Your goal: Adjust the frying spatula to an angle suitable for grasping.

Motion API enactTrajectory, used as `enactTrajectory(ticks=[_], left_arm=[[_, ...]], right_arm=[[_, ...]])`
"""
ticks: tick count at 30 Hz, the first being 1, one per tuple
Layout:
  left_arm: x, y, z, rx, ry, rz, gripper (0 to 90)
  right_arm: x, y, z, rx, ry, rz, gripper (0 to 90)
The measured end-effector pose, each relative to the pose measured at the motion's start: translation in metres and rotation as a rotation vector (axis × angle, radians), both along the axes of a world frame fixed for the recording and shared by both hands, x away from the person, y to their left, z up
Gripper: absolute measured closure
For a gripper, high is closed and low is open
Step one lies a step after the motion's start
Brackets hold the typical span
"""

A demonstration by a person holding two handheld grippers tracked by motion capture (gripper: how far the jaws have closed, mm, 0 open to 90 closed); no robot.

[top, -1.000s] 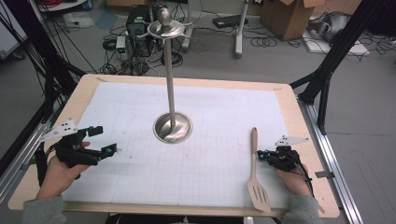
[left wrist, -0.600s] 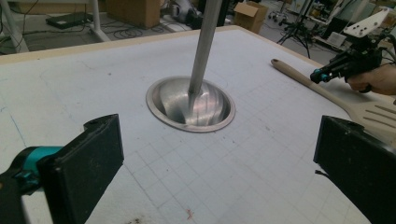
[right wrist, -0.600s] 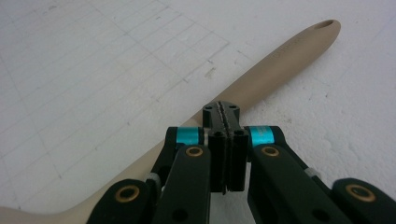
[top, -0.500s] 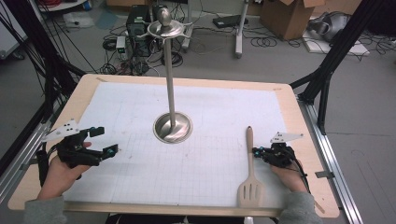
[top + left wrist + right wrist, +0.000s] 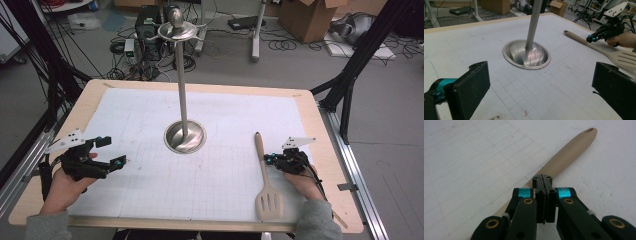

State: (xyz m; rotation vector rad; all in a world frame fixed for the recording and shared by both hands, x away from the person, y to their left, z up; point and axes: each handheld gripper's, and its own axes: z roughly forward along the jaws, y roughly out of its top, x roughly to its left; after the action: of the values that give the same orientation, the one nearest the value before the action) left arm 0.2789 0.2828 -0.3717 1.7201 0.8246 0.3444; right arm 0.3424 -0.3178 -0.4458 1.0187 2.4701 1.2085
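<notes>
A tan slotted spatula (image 5: 262, 170) lies flat on the gridded white mat (image 5: 220, 180) at the right, with its handle pointing away from me. My right gripper (image 5: 268, 159) is shut with nothing between its pads, and its tip rests against the right side of the spatula handle (image 5: 564, 157). At the left, my left gripper (image 5: 112, 152) is held open and empty just above the mat. From the left gripper view its wide-apart jaws frame the metal stand base (image 5: 526, 53), with the spatula (image 5: 599, 48) and the right gripper (image 5: 591, 38) beyond.
A tall metal stand (image 5: 184, 100) with a round dish base (image 5: 185, 137) and hooks at the top rises from the middle of the mat. The wooden table edge (image 5: 330, 150) runs close to the right hand. Cables and boxes lie on the floor behind.
The right gripper has slid a little to the left, and the spatula has shifted left with it, its blade swinging towards the centre. The left gripper has stayed put.
</notes>
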Motion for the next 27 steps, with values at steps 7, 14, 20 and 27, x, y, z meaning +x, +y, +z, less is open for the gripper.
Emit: enactTrajectory(ticks=[7,14,20,27], left_arm=[[-0.002,0.002,-0.001,0.003,0.0,0.009,2.0],[-0.01,0.009,-0.001,0.009,0.002,0.036,2.0],[-0.017,0.015,-0.002,0.018,0.005,0.058,2.0],[-0.024,0.022,-0.002,0.015,0.003,0.078,2.0]], right_arm=[[0.006,0.003,-0.002,0.019,0.002,0.024,90.0],[0.015,0.014,-0.001,0.005,-0.006,0.051,90.0],[0.022,0.022,-0.001,0.005,-0.007,0.073,90.0],[0.029,0.034,-0.001,-0.016,-0.009,0.095,90.0]])
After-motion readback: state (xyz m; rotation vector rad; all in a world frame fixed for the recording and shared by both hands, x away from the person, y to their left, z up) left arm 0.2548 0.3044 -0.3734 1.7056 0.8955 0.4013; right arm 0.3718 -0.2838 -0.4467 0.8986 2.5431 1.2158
